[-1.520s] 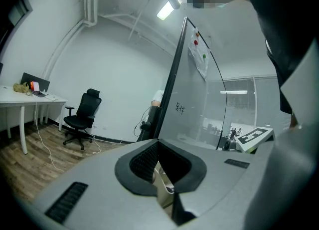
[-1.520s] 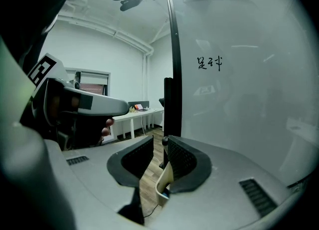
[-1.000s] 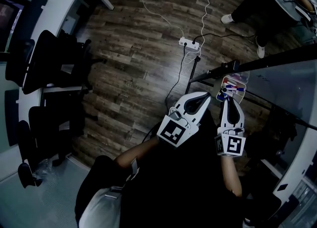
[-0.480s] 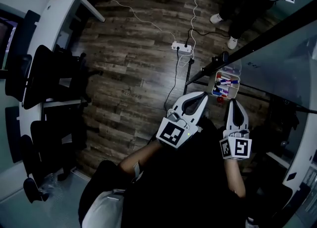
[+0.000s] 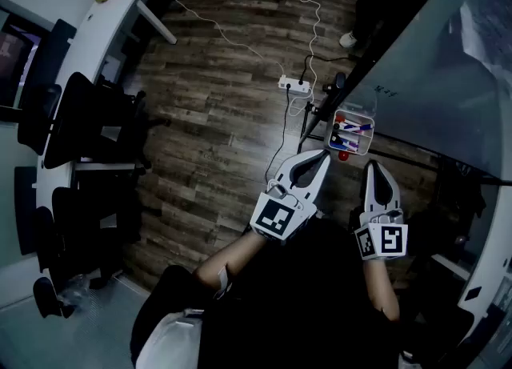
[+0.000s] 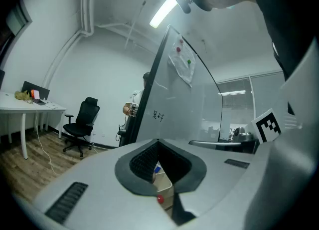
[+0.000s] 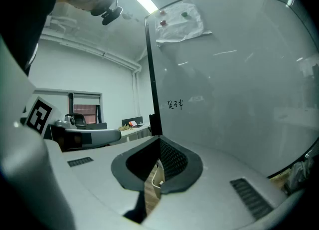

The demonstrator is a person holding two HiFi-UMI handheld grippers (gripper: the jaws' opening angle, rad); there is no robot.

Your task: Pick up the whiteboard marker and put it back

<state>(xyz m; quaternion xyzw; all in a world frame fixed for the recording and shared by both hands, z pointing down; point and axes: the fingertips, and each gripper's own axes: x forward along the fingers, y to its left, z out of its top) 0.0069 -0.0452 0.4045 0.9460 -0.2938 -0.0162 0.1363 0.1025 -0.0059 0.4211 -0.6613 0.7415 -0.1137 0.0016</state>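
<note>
A small clear tray (image 5: 340, 140) hangs on the whiteboard (image 5: 448, 63) frame and holds several whiteboard markers (image 5: 353, 127) with red and blue caps. My left gripper (image 5: 318, 159) points at the tray from just below it, shut and empty. My right gripper (image 5: 375, 170) sits to the tray's lower right, also shut with nothing in it. In the left gripper view the gripper (image 6: 158, 142) has its jaws together, and the tray (image 6: 164, 186) and a red knob (image 6: 160, 199) show beyond them. In the right gripper view the gripper (image 7: 159, 139) is shut, with the tray (image 7: 157, 176) showing past it.
A power strip (image 5: 294, 84) with trailing cables lies on the wood floor ahead. Black office chairs (image 5: 80, 111) line a white desk (image 5: 88, 31) at the left. Another person's shoe (image 5: 348, 39) shows near the whiteboard's far end.
The head view has tilted up, showing more whiteboard. The tray now sits higher and further left. Both grippers stay shut, and the right one stands a little farther from the tray.
</note>
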